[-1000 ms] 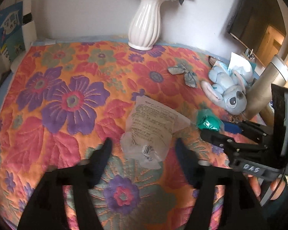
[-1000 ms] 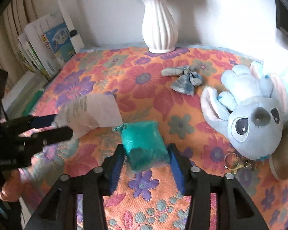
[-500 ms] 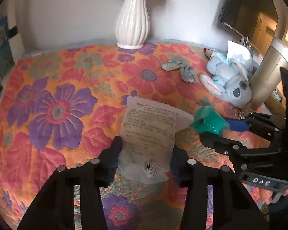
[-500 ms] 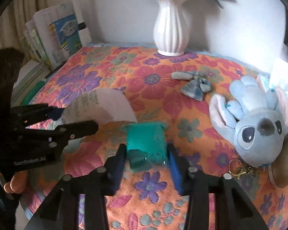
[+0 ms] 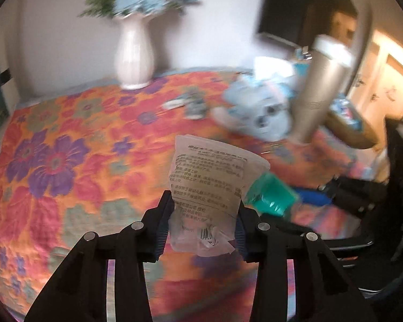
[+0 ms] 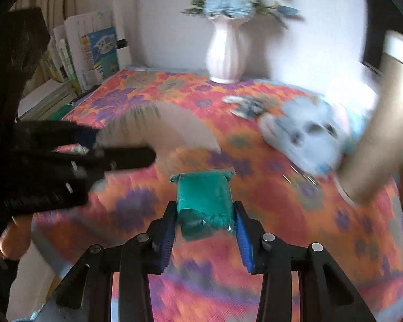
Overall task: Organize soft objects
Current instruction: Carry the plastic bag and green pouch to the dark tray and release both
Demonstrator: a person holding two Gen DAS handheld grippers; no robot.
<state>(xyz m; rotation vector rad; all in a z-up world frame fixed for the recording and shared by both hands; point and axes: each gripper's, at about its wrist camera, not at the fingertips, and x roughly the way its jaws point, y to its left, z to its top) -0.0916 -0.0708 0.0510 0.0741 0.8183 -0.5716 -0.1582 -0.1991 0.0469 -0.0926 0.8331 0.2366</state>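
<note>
A: Left claw (image 5: 201, 225) is clamped on the white pouch (image 5: 209, 187); right claw (image 6: 205, 222) on the green pack (image 6: 204, 201), both in front of the vase (image 5: 134, 53)?

B: Yes; carry both level, grips firm, clear of the plush (image 6: 306, 134).

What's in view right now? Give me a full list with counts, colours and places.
floral quilted cover: one, orange, red and purple, under everything
white ribbed vase: one, blue flowers, back centre
clear printed plastic pouch: one, translucent, in left gripper
teal wrapped soft pack: one, in right gripper
blue plush toy: one, right side
grey fabric bow: one, beside plush
tan cylinder: one, far right
books: several, far left
left gripper: shut on pouch
right gripper: shut on pack
</note>
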